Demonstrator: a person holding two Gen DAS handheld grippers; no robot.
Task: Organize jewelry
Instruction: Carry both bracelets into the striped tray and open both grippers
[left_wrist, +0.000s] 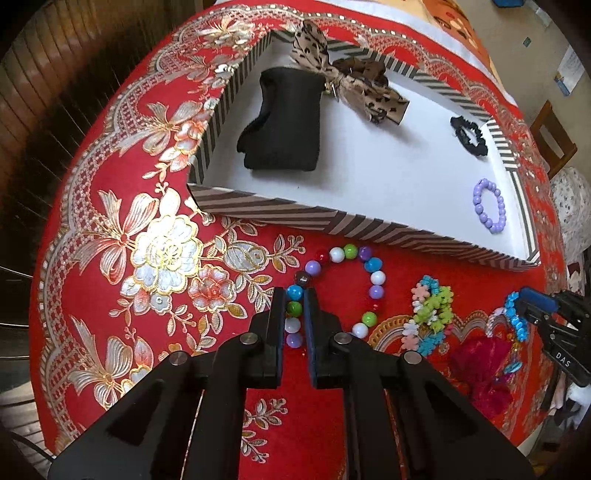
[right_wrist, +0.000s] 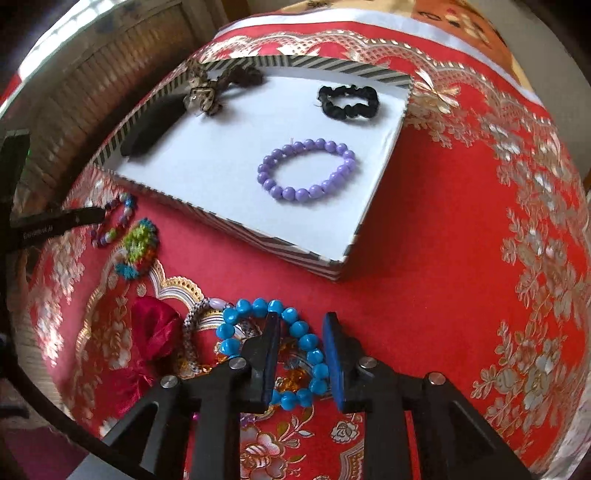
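Striped tray (left_wrist: 369, 227), our landmark, holds a purple bead bracelet (right_wrist: 308, 170), black scrunchie (right_wrist: 349, 101), leopard bow (left_wrist: 347, 86) and black pouch (left_wrist: 282, 125). In front of the tray, on the red surface (left_wrist: 369, 406):
- multicoloured bead bracelet (left_wrist: 373, 275), straddled by our left gripper (left_wrist: 294, 317), fingers slightly parted;
- blue bead bracelet (right_wrist: 306, 341), with our right gripper (right_wrist: 301, 354) straddling its beads, fingers apart, not pressing.
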